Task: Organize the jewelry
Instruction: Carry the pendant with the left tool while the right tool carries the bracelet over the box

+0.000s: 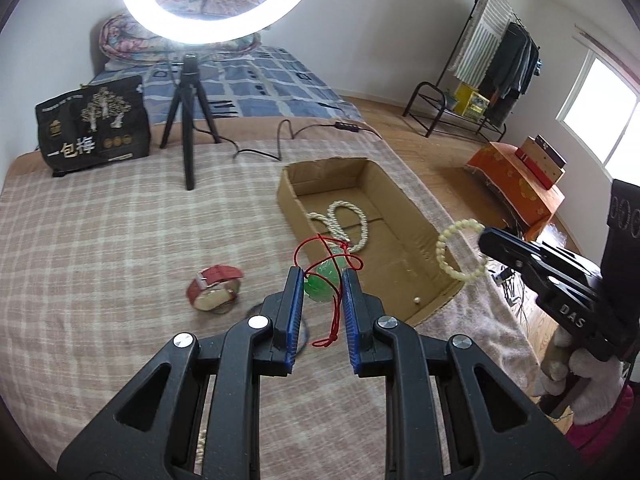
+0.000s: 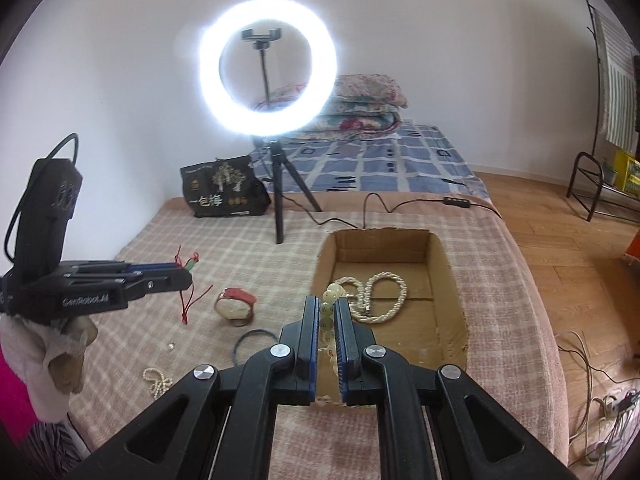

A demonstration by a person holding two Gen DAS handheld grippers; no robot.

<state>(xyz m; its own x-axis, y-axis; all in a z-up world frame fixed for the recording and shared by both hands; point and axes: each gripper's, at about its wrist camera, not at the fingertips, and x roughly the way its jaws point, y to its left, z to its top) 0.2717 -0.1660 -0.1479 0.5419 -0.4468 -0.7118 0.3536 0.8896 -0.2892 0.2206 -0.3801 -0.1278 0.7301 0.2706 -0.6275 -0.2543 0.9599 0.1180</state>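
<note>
Jewelry was split three ways: some held aloft, some loose on the plaid blanket (image 2: 400, 432), some already in the box (image 1: 416, 208).

Nearest, the right gripper (image 2: 327, 308) was clamped almost shut on a pale bead bracelet (image 1: 460, 250), which hung as an upright ring from its tips. In the left wrist view that ring sat over the box's near right corner, with the open floor of the box just beyond and to the left of it. The box's long axis ran away from the blanket's near edge, so the right hand was the nearer one to a drop.

The left gripper (image 1: 319, 276) stood narrowly parted, pinching a green pendant (image 1: 320, 280) between its pads, the red cord (image 1: 340, 308) looping above and trailing below. It hovered above the blanket just short of the box's near left corner; the box lay ahead and to its right.

On the blanket, towards the near edge, lay a small bead string (image 2: 158, 382) and a dark ring (image 2: 256, 342). A red-strapped watch (image 2: 236, 306) lay further in, left of the box.

Inside the box, a pearl necklace (image 2: 376, 298) was coiled about mid-floor, and a single bead (image 1: 416, 300) rested by the near wall.

Beyond, a ring light (image 2: 268, 66) stood on its tripod, with a black bag (image 2: 222, 192) at the far left corner.
</note>
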